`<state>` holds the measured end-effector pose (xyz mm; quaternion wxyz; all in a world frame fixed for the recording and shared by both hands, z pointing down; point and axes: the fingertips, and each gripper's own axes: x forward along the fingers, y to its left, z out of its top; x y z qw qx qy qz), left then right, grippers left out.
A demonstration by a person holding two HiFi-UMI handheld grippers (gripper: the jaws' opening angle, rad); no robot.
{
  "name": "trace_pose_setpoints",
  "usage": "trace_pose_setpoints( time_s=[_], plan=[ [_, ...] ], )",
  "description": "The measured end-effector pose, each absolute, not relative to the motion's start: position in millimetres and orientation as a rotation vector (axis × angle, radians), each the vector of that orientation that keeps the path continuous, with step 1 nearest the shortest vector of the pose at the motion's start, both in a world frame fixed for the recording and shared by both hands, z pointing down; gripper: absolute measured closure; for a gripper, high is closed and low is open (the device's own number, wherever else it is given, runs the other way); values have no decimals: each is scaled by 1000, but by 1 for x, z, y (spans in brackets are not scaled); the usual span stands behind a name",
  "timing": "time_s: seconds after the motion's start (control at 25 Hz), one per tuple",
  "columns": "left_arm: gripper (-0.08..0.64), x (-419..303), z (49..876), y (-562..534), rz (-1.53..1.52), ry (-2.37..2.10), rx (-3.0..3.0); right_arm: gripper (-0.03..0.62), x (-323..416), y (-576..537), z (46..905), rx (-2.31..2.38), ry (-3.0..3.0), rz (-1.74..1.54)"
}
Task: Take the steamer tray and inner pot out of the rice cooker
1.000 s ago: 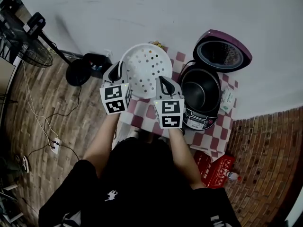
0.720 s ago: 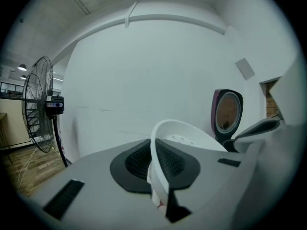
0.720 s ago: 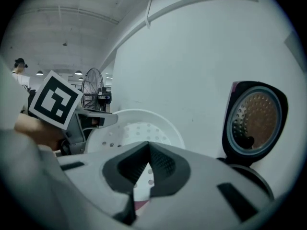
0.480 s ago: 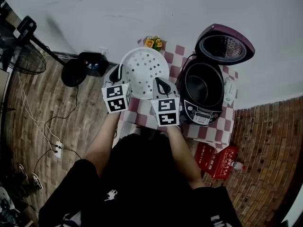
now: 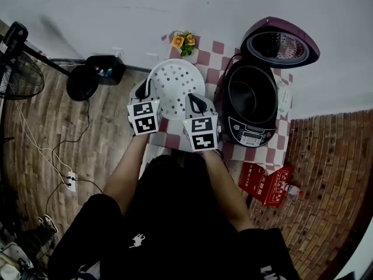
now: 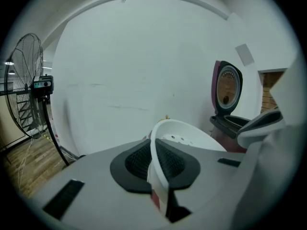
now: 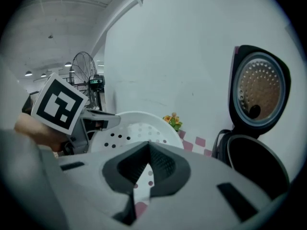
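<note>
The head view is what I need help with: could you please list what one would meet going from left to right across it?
Fan → round black stand base → left gripper → steamer tray → right gripper → rice cooker.

White perforated plastic steamer tray [image 5: 176, 86] covers the left half of the small red-and-white checked table [image 5: 262, 155]. Purple rice cooker [image 5: 247, 137] stands just beside it, right. Raised lid [image 5: 282, 45] blocks the back; the pot mouth is clear from above. Orange flowers [image 5: 183, 41] crowd the wall edge.
</note>
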<state>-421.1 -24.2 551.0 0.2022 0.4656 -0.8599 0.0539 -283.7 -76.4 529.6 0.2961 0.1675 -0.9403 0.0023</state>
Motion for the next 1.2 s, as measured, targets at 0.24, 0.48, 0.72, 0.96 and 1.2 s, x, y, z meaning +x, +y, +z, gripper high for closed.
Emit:
trace_pose_setpoints(
  time_s=[0.24, 0.48, 0.72, 0.96, 1.2],
  plan=[
    [537, -418, 576, -37, 175, -2348, 1316, 591, -280, -86, 555, 484, -2460, 54],
    [537, -418, 600, -56, 186, -2304, 1325, 591, -276, -89, 576, 486, -2423, 120],
    [537, -423, 621, -74, 188, -2268, 1332, 591, -279, -101, 596, 512, -2391, 161],
    [537, -433, 635, -96, 177, -2249, 1343, 591, -286, -106, 610, 514, -2373, 197],
    [537, -439, 644, -113, 169, -2225, 1360, 591, -291, -113, 619, 524, -2360, 219]
  ],
)
